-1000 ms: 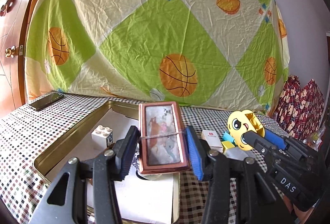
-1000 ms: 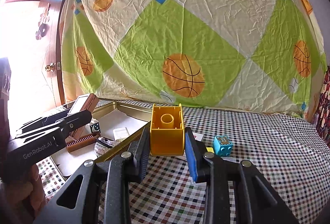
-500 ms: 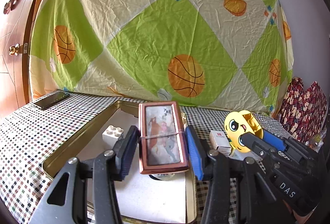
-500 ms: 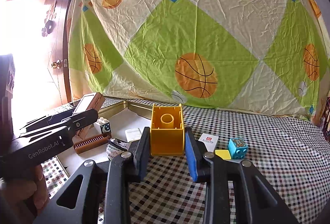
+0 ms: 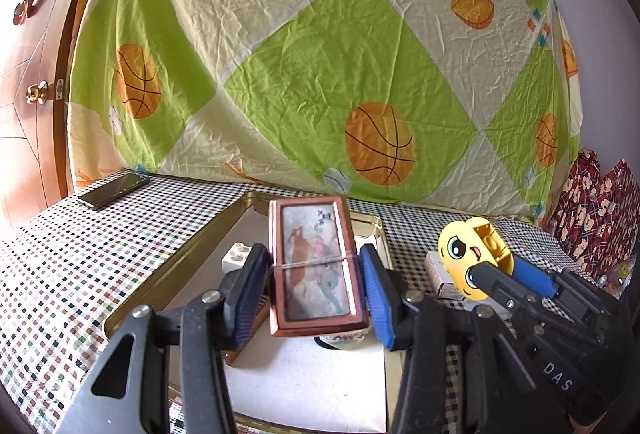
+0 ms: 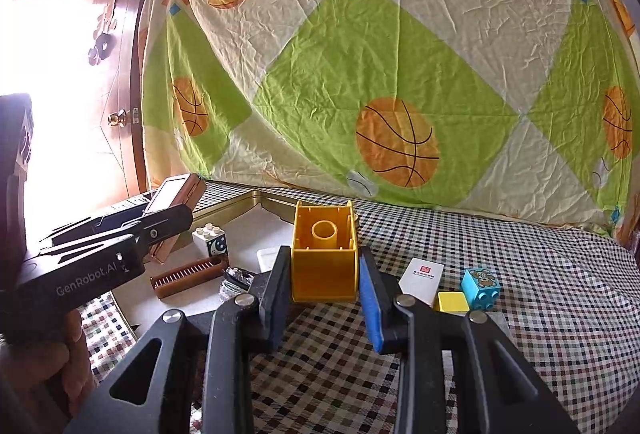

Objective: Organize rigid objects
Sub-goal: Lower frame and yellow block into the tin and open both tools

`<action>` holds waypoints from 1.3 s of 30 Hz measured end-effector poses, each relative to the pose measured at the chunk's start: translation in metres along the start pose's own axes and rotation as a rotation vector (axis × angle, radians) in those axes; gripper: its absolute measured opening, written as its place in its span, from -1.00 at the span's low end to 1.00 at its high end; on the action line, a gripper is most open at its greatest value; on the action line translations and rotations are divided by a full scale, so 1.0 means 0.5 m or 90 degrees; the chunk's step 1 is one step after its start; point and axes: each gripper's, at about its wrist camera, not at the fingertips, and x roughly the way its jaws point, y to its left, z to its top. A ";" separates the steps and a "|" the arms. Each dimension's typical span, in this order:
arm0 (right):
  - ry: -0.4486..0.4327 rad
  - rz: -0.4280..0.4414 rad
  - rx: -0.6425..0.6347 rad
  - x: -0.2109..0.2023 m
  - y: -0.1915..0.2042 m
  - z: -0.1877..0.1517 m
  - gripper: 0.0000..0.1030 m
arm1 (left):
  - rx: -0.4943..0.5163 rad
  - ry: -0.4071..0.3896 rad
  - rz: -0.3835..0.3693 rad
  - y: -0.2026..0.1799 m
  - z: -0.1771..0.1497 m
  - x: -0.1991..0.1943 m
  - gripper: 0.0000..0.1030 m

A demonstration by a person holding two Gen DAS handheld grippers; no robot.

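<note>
Tray point(image 5: 168, 274) nearer, white brick point(image 5: 236, 258) behind claw point(image 5: 316, 290)

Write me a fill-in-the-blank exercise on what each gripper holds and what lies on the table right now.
1. The right gripper is shut on a hollow block of the colour ____.
2. The left gripper holds a framed picture box over the ____ tray.
3. The white block in the tray shows a moon and ____.
4. The blue block on the checked cloth shows a ____.

Missing words: yellow; gold; stars; bear
</note>
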 end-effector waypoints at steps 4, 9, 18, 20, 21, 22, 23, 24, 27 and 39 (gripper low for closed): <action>0.002 0.005 -0.009 0.009 0.013 0.002 -0.34 | -0.003 0.006 0.006 0.014 -0.001 0.004 -0.09; 0.007 0.014 -0.018 0.021 0.030 0.004 -0.34 | -0.004 0.022 0.009 0.031 0.000 0.013 -0.09; 0.022 0.031 -0.031 0.049 0.059 0.014 -0.34 | 0.007 0.043 0.024 0.048 0.002 0.026 -0.09; 0.026 0.035 -0.030 0.055 0.062 0.017 -0.34 | 0.012 0.051 0.030 0.053 0.002 0.031 -0.10; 0.029 0.037 -0.030 0.059 0.063 0.019 -0.34 | 0.013 0.056 0.033 0.056 0.001 0.033 -0.10; 0.031 0.039 -0.030 0.063 0.065 0.020 -0.34 | 0.013 0.060 0.033 0.060 0.001 0.036 -0.09; 0.035 0.040 -0.031 0.067 0.067 0.021 -0.34 | 0.012 0.064 0.034 0.063 0.001 0.037 -0.10; 0.038 0.041 -0.032 0.071 0.068 0.022 -0.34 | 0.012 0.065 0.036 0.066 0.001 0.038 -0.09; 0.046 0.044 -0.032 0.081 0.070 0.025 -0.34 | 0.017 0.066 0.042 0.072 0.004 0.038 -0.10; 0.098 0.062 -0.029 0.151 0.080 0.050 -0.34 | 0.056 0.092 0.070 0.084 0.024 0.064 -0.10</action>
